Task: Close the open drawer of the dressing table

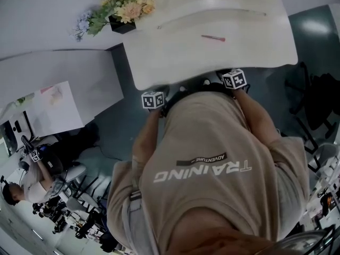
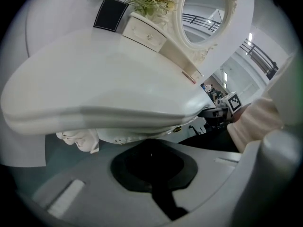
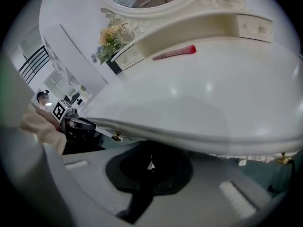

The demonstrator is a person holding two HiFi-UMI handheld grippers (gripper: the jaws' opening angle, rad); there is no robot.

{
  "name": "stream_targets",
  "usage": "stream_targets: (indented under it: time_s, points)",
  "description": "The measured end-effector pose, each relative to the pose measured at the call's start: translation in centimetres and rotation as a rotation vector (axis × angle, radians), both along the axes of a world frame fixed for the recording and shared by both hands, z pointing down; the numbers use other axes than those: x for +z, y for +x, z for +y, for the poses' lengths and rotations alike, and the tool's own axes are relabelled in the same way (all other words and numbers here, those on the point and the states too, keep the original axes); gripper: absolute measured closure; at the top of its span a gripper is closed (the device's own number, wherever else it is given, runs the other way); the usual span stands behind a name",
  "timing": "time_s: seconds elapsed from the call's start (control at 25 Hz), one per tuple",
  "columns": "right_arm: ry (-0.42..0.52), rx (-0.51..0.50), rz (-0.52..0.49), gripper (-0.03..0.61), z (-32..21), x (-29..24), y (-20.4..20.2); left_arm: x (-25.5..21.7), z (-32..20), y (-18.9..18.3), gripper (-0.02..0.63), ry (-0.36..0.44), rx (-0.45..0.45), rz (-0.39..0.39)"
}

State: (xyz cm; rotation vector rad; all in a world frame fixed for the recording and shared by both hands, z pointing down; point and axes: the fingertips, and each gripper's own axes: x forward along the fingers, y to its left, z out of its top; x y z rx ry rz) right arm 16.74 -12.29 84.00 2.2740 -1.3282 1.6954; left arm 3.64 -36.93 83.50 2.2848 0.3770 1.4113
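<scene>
The white dressing table (image 1: 212,52) fills the upper head view, and I stand against its front edge. The drawer is almost hidden under the top; only a strip of white front (image 2: 137,137) with a small gold knob (image 2: 177,129) shows. My left gripper (image 2: 151,150) points under the table's rim, jaws together, nothing between them. My right gripper (image 3: 150,162) does the same further right, close to another gold knob (image 3: 116,136). From above, the left gripper (image 1: 153,100) and right gripper (image 1: 234,79) show only their marker cubes at the table edge.
A flower pot (image 1: 121,9), a pink brush (image 1: 213,37) and an oval mirror (image 2: 208,11) with small side drawers (image 2: 147,34) stand on the table. A carved white leg ornament (image 2: 78,138) hangs beneath. A second person (image 1: 32,179) sits far left.
</scene>
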Motion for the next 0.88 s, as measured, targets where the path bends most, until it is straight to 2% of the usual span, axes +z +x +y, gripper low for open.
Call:
stream_targets:
  time_s: [0.24, 0.44, 0.68, 0.88]
  points:
    - [-0.007, -0.021, 0.0, 0.574, -0.4, 0.2, -0.1, -0.1, -0.8, 1.0, 0.607, -0.03, -0.097, 0.036]
    - [0.0, -0.07, 0.007, 0.575, -0.3, -0.6, -1.7, 0.0, -0.3, 0.3, 0.606, -0.072, -0.116, 0.023]
    - [0.0, -0.161, 0.013, 0.574, 0.7, -0.2, -4.9, 0.0, -0.4, -1.6, 0.606, -0.02, -0.103, 0.031]
    - [0.05, -0.127, 0.031, 0.574, 1.6, -1.8, -6.3, -2.5, 0.3, -2.4, 0.606, 0.021, -0.065, 0.11]
